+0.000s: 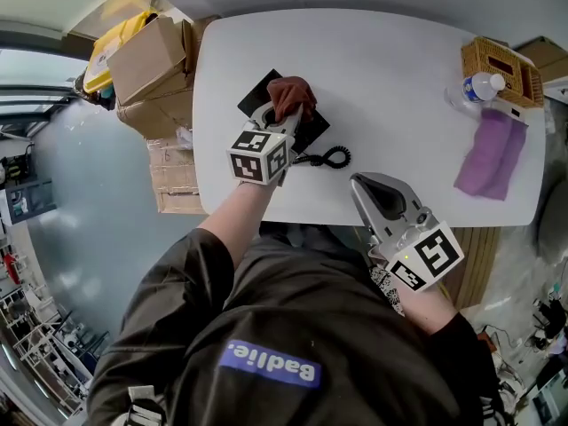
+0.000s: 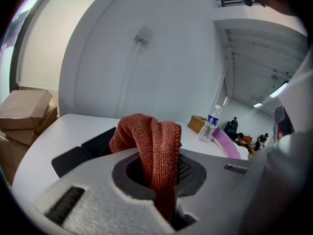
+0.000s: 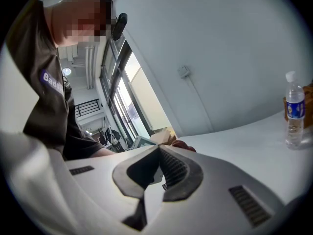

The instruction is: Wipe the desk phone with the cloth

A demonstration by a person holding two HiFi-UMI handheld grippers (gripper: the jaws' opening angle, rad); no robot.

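Note:
The black desk phone [image 1: 310,131] lies on the white table [image 1: 390,69], its coiled cord [image 1: 333,158] trailing toward the front edge. My left gripper [image 1: 272,119] is shut on a rust-red cloth [image 1: 291,93], which bunches over the middle of the phone. In the left gripper view the cloth [image 2: 155,146] hangs folded between the jaws of that gripper [image 2: 157,180], with the phone [image 2: 83,153] dark beyond it. My right gripper [image 1: 359,183] hovers at the table's front edge, right of the cord. The right gripper view has its gripper [image 3: 158,150] shut on nothing.
A purple cloth [image 1: 491,155], a water bottle [image 1: 480,86] and a wicker basket [image 1: 502,67] sit at the table's far right. Cardboard boxes [image 1: 149,58] stack on the floor left of the table. The bottle [image 3: 295,112] also shows in the right gripper view.

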